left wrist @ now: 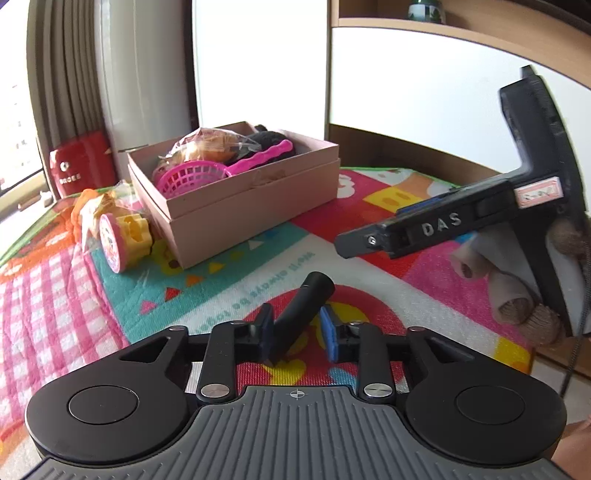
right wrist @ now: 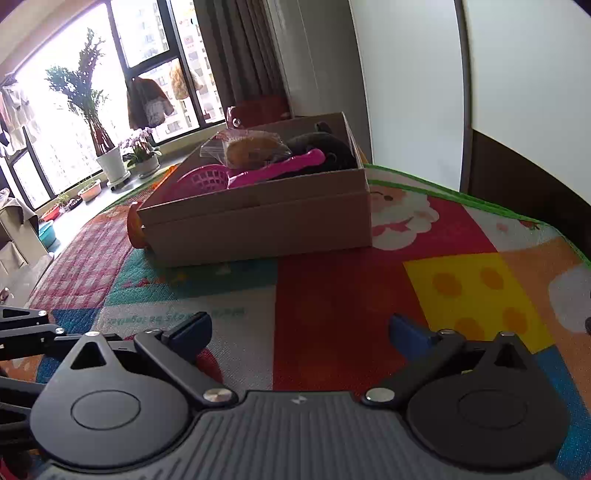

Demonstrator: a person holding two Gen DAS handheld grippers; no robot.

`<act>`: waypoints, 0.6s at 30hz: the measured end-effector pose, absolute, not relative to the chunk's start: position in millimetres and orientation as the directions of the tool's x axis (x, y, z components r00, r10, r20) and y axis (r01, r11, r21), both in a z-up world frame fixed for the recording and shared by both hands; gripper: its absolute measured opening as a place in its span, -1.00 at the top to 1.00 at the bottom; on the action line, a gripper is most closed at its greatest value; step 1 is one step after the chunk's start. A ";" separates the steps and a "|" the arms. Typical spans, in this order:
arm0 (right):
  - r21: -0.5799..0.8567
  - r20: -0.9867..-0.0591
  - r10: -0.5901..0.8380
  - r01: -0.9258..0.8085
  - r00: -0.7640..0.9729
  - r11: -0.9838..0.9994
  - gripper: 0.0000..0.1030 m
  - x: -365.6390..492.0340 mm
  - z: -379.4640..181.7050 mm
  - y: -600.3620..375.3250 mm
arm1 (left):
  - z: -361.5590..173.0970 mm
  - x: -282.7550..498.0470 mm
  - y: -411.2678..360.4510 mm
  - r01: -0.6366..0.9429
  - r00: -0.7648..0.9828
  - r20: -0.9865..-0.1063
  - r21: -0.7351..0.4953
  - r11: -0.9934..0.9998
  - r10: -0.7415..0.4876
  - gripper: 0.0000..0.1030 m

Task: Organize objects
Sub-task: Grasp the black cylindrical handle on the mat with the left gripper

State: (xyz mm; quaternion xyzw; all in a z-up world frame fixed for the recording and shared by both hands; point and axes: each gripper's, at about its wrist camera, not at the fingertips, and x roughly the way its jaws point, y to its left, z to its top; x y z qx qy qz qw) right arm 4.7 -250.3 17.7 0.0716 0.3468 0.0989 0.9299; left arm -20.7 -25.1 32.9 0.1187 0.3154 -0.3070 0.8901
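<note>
Black bent plastic tube (left wrist: 301, 314) lay slack between left tool (left wrist: 298, 334), part-spread, presumably releasing; right tool (right wrist: 298, 336) spread wide, empty.

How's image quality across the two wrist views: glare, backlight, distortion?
Left wrist view: the white wall panels are blown out, the straight shelf edge bows from fisheye, and the cardboard box is sharp and evenly lit. Right wrist view: the windows are overexposed and backlight the scene, so the box reads darker; the play mat is clear.
</note>
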 end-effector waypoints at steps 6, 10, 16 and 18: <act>0.236 -0.627 0.231 -0.101 0.744 0.966 -1.00 4.3 20.1 -258.1 | 25.0 -2.4 -35.8 0.558 0.629 -0.679 0.056 0.828 -0.378 0.24; 0.243 -0.622 0.234 -0.099 0.747 0.965 -1.00 3.6 19.7 -259.2 | 24.2 2.8 -33.7 0.524 0.627 -0.688 0.025 0.851 -0.366 0.23; 0.228 -0.639 0.222 -0.095 0.737 0.969 -1.00 5.2 18.8 -256.6 | 20.0 -1.4 -24.0 0.468 0.667 -0.655 -0.004 0.884 -0.356 0.45; 0.212 -0.647 0.212 -0.093 0.732 0.973 -1.00 6.6 18.2 -254.1 | 20.2 -3.9 -19.1 0.454 0.673 -0.653 -0.006 0.891 -0.347 0.60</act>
